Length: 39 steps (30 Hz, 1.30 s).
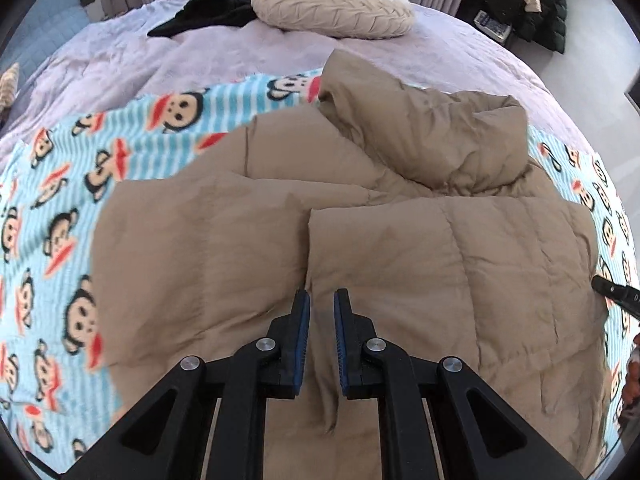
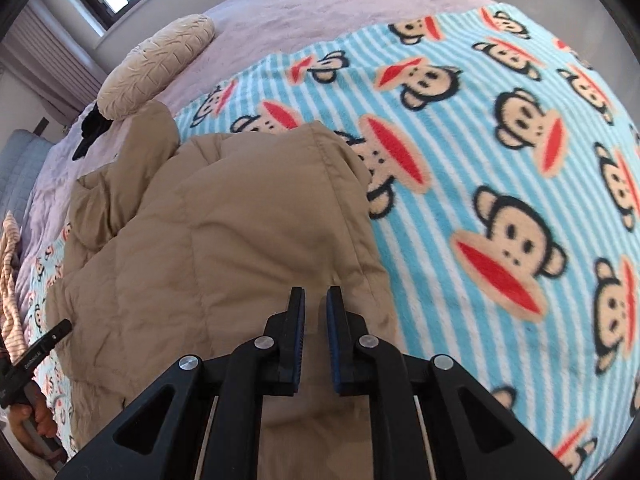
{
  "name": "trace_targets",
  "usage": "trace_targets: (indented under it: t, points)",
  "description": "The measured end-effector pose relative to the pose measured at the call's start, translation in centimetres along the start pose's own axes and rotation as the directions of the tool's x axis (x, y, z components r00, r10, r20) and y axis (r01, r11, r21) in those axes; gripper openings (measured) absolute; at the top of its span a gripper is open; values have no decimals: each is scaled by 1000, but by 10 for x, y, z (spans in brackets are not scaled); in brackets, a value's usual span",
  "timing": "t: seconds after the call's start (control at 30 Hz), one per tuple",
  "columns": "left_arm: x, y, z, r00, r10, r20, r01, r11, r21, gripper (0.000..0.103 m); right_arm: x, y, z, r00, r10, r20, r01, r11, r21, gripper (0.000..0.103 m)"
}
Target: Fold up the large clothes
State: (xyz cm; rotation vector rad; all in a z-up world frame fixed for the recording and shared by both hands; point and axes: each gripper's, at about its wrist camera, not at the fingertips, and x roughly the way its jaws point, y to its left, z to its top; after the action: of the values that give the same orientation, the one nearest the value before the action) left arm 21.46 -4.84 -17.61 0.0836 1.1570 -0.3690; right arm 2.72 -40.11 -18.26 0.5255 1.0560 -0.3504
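A tan puffer jacket (image 1: 400, 240) lies on a monkey-print blue striped blanket (image 1: 60, 220), its hood bunched at the far end and one panel folded over the middle. My left gripper (image 1: 322, 300) points down at the folded panel's edge. Its jaws stand nearly together, with a crease of tan fabric running between the pads. In the right wrist view the jacket (image 2: 220, 240) fills the left half. My right gripper (image 2: 316, 298) sits over its near right edge, jaws narrow, with tan fabric in the gap. Each view shows the other gripper's tip at its edge.
The blanket (image 2: 500, 160) covers a lilac bed. A cream round pillow (image 1: 332, 4) and a black garment (image 1: 212, 12) lie at the far end. Dark clothes (image 1: 520, 0) pile up off the bed at the top right. A hand (image 2: 36, 412) holds the left tool.
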Motion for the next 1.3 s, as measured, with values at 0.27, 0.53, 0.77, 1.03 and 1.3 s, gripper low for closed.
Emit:
trace_targets:
  t: [0.27, 0.53, 0.77, 1.03, 1.3]
  points:
    - [-26, 5, -19, 995, 96, 2, -96, 995, 7, 14, -32, 5, -33, 998, 43, -45, -43, 999, 9, 12]
    - [-36, -3, -38, 994, 110, -22, -111, 994, -5, 14, -40, 7, -56, 994, 64, -87, -65, 998, -16, 37]
    - [-66, -18, -54, 986, 158, 61, -158, 987, -3, 103, -50, 9, -65, 988, 105, -111, -110, 993, -42, 41]
    - [-84, -45, -68, 984, 179, 23, -178, 984, -8, 103, -71, 8, -71, 981, 150, -122, -159, 985, -67, 49]
    - [-103, -61, -92, 984, 178, -19, -179, 980, -87, 103, -104, -3, -76, 974, 195, -111, -203, 977, -59, 62]
